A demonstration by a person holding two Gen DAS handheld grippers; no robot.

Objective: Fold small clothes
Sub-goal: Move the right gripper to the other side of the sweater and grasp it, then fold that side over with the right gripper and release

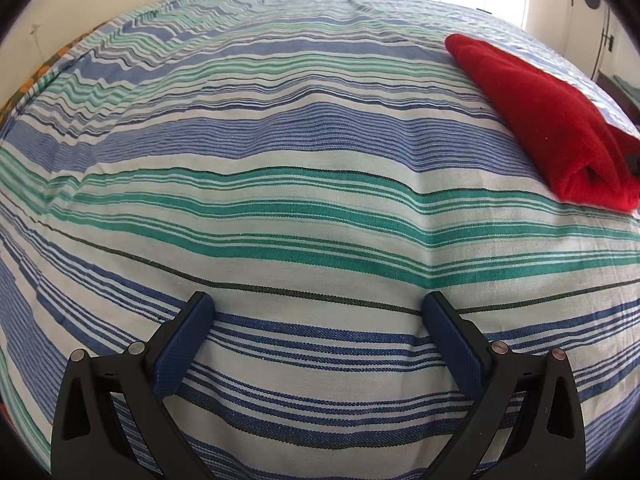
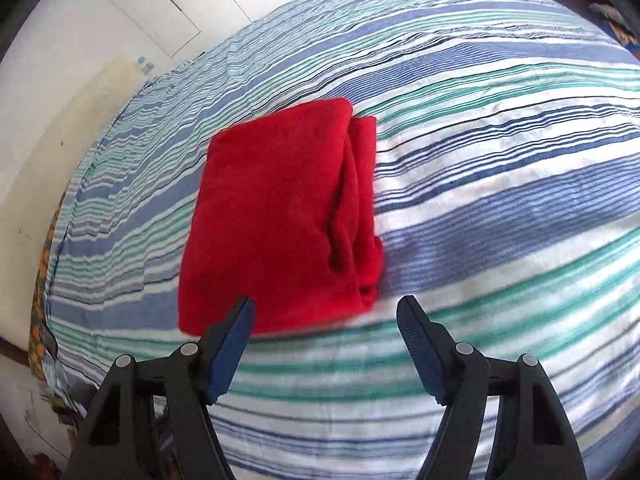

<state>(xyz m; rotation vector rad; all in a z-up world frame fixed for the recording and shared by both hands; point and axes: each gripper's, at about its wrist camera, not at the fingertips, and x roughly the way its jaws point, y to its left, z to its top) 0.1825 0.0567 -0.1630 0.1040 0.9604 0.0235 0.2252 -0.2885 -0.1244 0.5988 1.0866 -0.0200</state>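
On the striped bedspread [image 2: 500, 168] lies one folded red cloth [image 2: 276, 216].

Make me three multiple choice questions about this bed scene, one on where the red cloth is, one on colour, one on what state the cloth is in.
1. Where does the red cloth lie?
A. on the striped bedspread
B. on the floor
C. between the jaws of the right gripper

2. Which colours are the bedspread's stripes?
A. red and yellow
B. blue, green and white
C. black and pink

3. What state is the red cloth in?
A. spread out flat in one layer
B. hanging from the left gripper
C. folded into a compact bundle

Answers: 1 A, it rests on the bedspread, beyond the open jaws. 2 B, those bands show in both views. 3 C, stacked layers show along its edge.
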